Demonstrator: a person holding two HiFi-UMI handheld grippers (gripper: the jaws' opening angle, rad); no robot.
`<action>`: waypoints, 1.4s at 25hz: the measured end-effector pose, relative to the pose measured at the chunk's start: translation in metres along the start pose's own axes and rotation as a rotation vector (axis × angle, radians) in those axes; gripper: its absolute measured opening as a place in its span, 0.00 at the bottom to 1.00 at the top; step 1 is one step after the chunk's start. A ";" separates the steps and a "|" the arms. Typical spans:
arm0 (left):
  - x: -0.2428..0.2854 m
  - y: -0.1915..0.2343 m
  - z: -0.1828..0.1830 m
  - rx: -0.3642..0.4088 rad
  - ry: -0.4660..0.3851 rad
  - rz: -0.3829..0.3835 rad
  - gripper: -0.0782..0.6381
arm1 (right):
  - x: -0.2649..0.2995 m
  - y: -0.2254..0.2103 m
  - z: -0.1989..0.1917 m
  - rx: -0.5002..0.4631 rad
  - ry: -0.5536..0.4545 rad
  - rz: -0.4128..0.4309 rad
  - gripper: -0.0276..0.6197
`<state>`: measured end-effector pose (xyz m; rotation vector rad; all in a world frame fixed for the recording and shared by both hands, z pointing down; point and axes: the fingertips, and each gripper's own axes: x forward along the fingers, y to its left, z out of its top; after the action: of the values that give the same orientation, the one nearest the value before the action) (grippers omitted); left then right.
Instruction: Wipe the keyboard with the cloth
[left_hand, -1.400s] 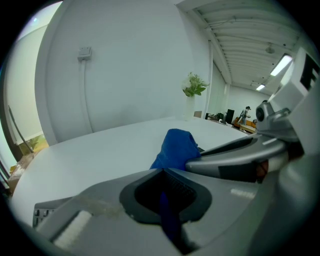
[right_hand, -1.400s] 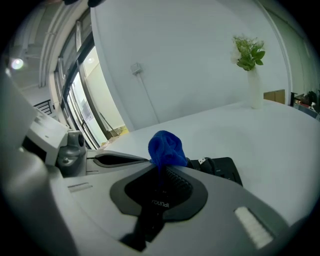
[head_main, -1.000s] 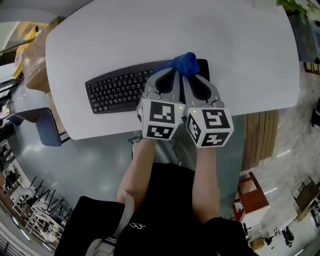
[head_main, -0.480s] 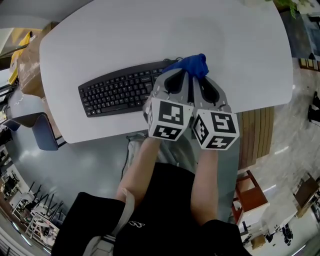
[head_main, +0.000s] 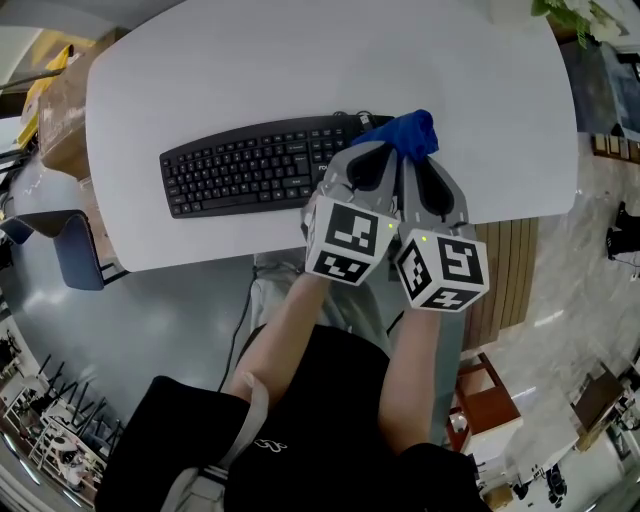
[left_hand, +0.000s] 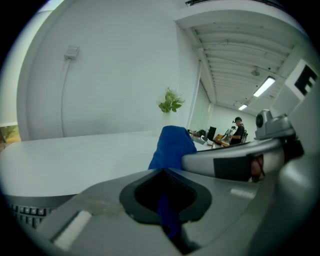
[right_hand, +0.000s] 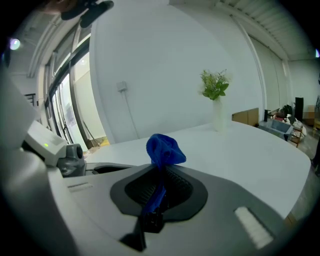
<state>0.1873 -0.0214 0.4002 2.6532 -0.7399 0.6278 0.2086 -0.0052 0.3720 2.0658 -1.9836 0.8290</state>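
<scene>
Your black keyboard (head_main: 250, 165) lies on the white counter (head_main: 300, 60), stretching left of both grippers. Your left gripper (head_main: 372, 160) sits over the keyboard's right end, its jaws clamped on the blue cloth (head_main: 412, 133). Just beside it, your right gripper (head_main: 425, 172) has its jaws clamped on the same cloth, which bunches up past both tips.

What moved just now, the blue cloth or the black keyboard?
The left gripper and right gripper slid the crumpled blue cloth rightward to the black keyboard's right end. Both stayed shut on it; the keyboard stayed put on the white table.
</scene>
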 end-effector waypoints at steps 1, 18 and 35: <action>-0.006 0.001 0.004 -0.003 -0.022 0.003 0.09 | -0.002 0.006 0.006 -0.008 -0.014 0.015 0.10; -0.227 0.159 -0.014 -0.123 -0.143 0.354 0.09 | 0.006 0.274 0.016 -0.120 -0.041 0.457 0.10; -0.333 0.258 -0.120 -0.246 -0.057 0.521 0.09 | 0.036 0.416 -0.089 -0.126 0.128 0.604 0.10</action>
<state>-0.2495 -0.0463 0.3862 2.2635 -1.4452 0.5406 -0.2165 -0.0390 0.3567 1.3092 -2.5385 0.8676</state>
